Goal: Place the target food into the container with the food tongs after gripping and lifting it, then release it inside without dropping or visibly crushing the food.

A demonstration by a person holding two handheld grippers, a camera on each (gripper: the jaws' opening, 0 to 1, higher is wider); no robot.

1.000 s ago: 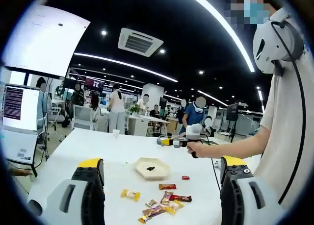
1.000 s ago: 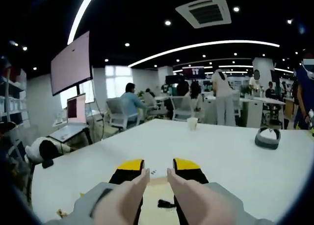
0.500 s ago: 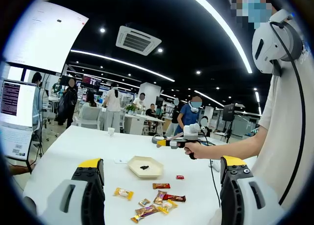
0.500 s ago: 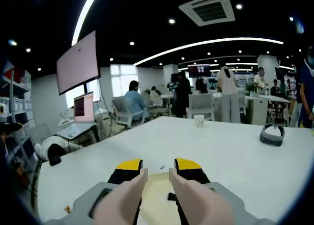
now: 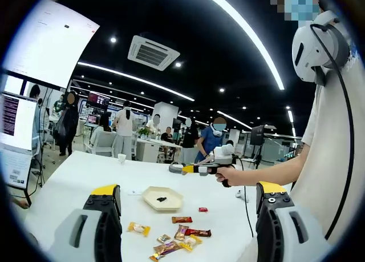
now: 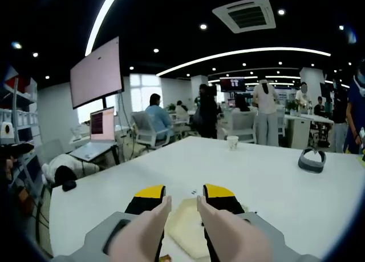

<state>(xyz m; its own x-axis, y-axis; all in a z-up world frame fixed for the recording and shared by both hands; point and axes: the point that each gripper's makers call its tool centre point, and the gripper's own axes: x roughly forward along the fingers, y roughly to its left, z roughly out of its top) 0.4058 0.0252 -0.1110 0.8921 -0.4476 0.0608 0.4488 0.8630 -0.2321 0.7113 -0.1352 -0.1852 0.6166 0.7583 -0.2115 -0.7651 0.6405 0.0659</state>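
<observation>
On white table [image 5: 74,176] | container [image 5: 162,198] holds perhaps one dark food piece [image 5: 161,199] | right gripper [image 6: 182,202] slightly parted above container | left gripper [image 5: 188,199] wide apart

The right gripper [image 5: 178,169] has drifted left across the left gripper view, above the tray [image 5: 162,198], jaws no wider.

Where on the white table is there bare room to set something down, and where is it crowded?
Free: the table between the paper cup and the headset, and its stretch towards the laptop. In the left gripper view, the strip beyond the tray up to the cup is bare too. Crowded: the candy pile in front of the tray, with a stray red candy beside it.
</observation>
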